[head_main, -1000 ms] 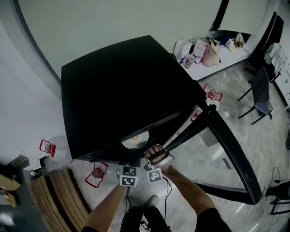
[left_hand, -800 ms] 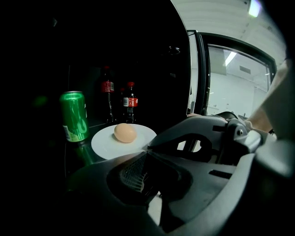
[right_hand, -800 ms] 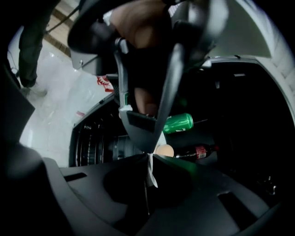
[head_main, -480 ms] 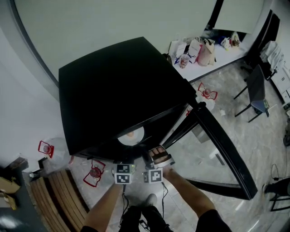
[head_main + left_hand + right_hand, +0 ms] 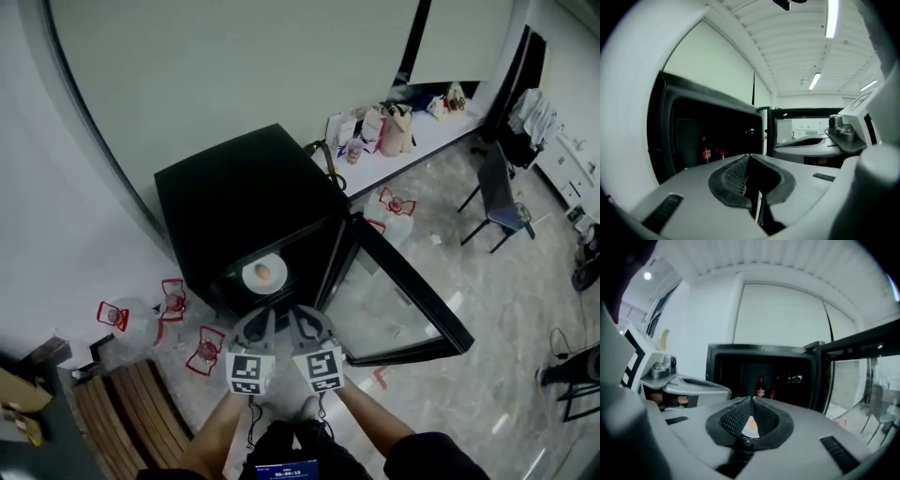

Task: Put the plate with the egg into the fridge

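— Where is the plate [image 5: 253, 278] with the egg [image 5: 264, 273]?

— Flat on a shelf just inside the black fridge [image 5: 244, 197], near its front edge. The plate is round. The egg sits about mid-plate, too small to say which way it points.

— And the grippers?

— The left gripper [image 5: 262, 322] and right gripper [image 5: 301, 321] hover side by side before the opening, apart from the plate. Both have their jaws clenched together on nothing.

— What surrounds them?

— The glass door [image 5: 398, 295] stands swung wide at the right. Red-capped bottles [image 5: 761, 389] stand deep inside the fridge. Red-framed jugs [image 5: 204, 351] sit on the floor at the left, near a wooden bench [image 5: 122, 412].
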`<state>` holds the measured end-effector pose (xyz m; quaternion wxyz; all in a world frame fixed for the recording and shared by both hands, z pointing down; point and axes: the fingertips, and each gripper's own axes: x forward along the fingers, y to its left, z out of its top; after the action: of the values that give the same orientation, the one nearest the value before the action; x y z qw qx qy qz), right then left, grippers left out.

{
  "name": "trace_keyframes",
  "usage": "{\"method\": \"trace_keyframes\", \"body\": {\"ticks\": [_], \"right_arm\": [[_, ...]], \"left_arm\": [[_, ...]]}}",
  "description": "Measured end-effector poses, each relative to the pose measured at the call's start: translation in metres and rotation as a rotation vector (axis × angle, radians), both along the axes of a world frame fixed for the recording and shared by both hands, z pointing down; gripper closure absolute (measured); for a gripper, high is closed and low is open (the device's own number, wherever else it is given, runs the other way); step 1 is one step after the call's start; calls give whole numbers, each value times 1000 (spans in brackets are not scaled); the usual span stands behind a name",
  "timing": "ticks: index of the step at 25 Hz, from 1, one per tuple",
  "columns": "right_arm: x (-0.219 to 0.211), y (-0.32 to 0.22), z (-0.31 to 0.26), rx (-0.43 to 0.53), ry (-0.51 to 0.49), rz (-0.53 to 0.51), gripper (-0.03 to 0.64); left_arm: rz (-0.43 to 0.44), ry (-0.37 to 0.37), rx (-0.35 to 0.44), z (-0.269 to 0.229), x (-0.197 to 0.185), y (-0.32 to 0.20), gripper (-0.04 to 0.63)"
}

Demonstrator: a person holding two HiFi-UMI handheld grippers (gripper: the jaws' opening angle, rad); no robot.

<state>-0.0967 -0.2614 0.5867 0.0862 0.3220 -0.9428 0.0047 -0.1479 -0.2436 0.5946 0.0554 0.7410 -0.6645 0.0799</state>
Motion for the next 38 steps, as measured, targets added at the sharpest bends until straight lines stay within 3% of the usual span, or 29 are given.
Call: {"method": "trace_keyframes", "body": {"ticks": [4,10,19,24,29,34,38], "right_arm": [[20,45,-46,-3,-78,20,600],[31,78,-71,25,-106,27,600],[38,95,-74,-14,-118,31,600],[68,96,-70,-31,-130,111,600],[151,98,-54,-42,-105,292,600],[275,105,-36,-51,-51,502,598],[377,98,-33,-27,0,605,598]], "left_arm": [[59,-30,49,-50,23,35,586],[92,-42,83,-76,41,69,584],[148,-44,93,-85,56,87,584],[217,-28,80,-76,77,92,584],[314,1,63,-64,131,91,584],[471,23,43,-56,223,91,584],[547,23,34,-55,296,93,584]]}}
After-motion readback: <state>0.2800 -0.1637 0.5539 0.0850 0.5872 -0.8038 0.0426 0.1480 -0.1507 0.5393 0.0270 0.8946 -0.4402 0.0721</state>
